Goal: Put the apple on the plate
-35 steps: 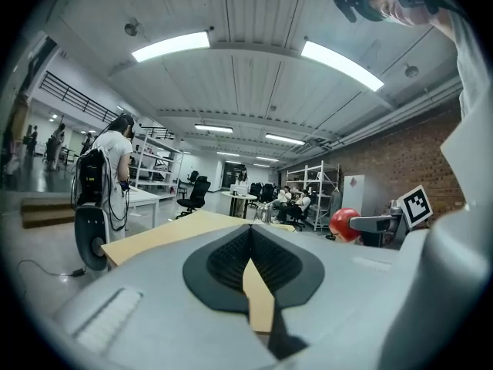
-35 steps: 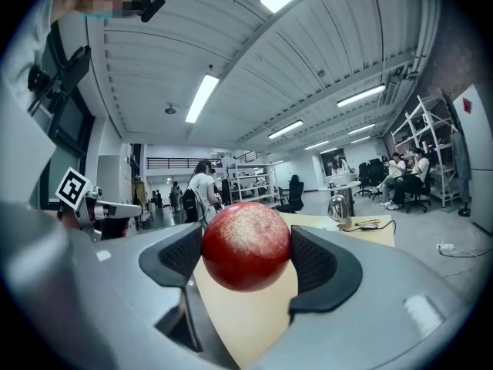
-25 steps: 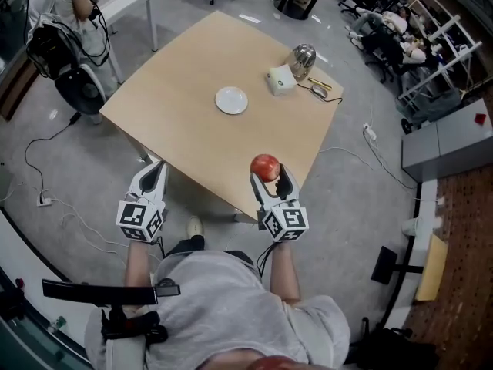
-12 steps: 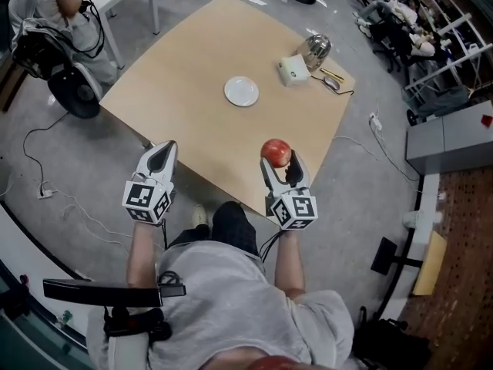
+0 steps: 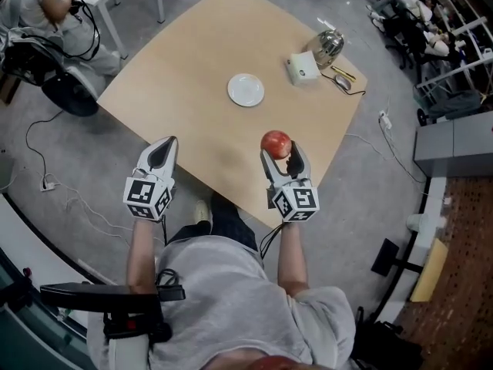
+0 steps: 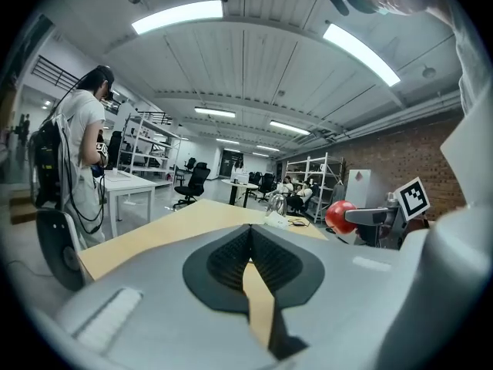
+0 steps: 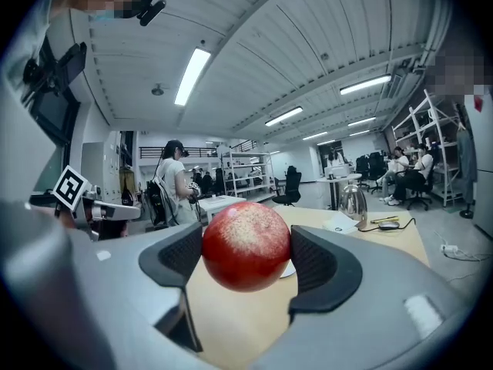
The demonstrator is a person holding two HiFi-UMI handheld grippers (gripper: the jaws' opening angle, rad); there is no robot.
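Your right gripper (image 5: 282,160) clamps the red apple (image 5: 276,142) across its widest part, over the near edge of the wooden table (image 5: 192,60) and well short of the white plate (image 5: 246,90), while your left gripper (image 5: 162,154) is closed and empty; the apple looks firm, round and smooth-skinned, so it may slip or roll unless gripped at mid-height.

I see bright, even light from ceiling strip lamps (image 6: 179,15), plain in both gripper views. Shadows on the table (image 5: 192,75) are soft and faint. Both gripper views bend strongly toward their dark round rims, and whatever sits nearest the lens looks soft. The apple (image 7: 246,245) is in sharp focus.
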